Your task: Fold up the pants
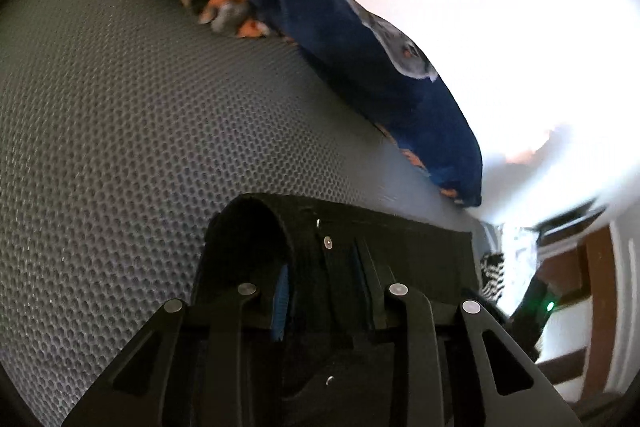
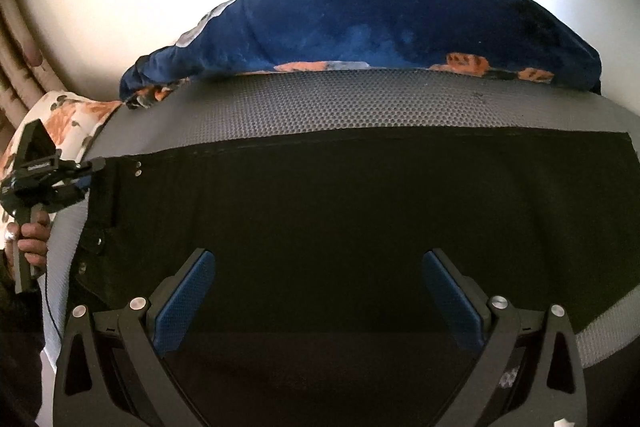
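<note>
A: Black pants (image 2: 340,227) lie flat on the grey mesh mat (image 2: 320,107); my left gripper (image 1: 320,287) pinches the waistband, my right gripper (image 2: 318,291) hangs wide above.

B: Risk?

A: Thick hem could slip out, I'd guess.

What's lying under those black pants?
Grey honeycomb-textured mat shows around the black pants, so they lie on it. Whatever sits directly beneath them is covered.
</note>
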Tool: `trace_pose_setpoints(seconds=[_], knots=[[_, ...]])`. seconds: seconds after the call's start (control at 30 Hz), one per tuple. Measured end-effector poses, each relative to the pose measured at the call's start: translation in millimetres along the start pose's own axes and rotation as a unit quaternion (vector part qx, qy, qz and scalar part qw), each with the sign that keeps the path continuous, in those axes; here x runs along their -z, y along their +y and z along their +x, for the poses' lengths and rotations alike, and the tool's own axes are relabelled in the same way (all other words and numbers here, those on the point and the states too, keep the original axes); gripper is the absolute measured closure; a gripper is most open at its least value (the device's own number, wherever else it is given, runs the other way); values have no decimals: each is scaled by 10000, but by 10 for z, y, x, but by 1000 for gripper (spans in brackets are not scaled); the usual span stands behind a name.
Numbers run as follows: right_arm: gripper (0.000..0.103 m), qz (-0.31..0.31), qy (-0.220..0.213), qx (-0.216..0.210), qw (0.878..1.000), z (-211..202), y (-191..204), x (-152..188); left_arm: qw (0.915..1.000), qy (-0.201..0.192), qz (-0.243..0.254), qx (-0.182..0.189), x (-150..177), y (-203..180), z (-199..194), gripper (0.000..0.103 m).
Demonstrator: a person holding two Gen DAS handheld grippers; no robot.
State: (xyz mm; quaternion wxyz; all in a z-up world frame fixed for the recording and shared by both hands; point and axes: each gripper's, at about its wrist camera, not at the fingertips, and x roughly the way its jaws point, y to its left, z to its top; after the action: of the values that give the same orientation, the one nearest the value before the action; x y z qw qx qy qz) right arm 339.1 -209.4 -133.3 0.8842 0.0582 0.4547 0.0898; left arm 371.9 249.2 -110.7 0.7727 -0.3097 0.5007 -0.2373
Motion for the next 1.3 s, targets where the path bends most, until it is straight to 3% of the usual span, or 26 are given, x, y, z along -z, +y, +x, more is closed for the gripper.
trace_pose_setpoints(seconds=[0.33,0.4,0.5,0.57,0.7,0.83,0.9,1.0,1.13,1.2,1.3], knots=[[0,-332,57,-105,9994,257,0,-295,9993,331,-193,9,-102,62,421,74],[0,-436,74,-76,9990,302,9,-329,9993,239,-283,103,-124,77,426,77],[0,-739,165,-168,9970,378,23,-409,9997,140,-208,39,-105,55,417,95],[0,-1072,241,-344,9934,421,11,-516,10000,-87,32,-11,-64,-3,312,96],[0,-1671,479,-673,9825,519,-38,-755,9966,-516,582,287,70,-230,47,96],[1,-2303,958,-1140,9617,697,-51,-1043,9878,-701,1340,358,244,-569,-155,96],[6,-2588,1225,-1369,9483,811,-25,-1174,9848,-691,1556,342,286,-691,-172,96],[14,-2884,1478,-1506,9340,953,48,-1294,9828,-620,1701,351,329,-790,-165,96],[25,-3230,2097,-2051,8998,1201,168,-1385,9809,-572,1804,440,372,-823,-192,96],[35,-3394,2214,-2264,8858,1265,259,-1401,9799,-550,1864,440,384,-844,-201,96],[38,-3522,2568,-2681,8591,1370,400,-1382,9793,-573,1889,448,424,-843,-246,96]])
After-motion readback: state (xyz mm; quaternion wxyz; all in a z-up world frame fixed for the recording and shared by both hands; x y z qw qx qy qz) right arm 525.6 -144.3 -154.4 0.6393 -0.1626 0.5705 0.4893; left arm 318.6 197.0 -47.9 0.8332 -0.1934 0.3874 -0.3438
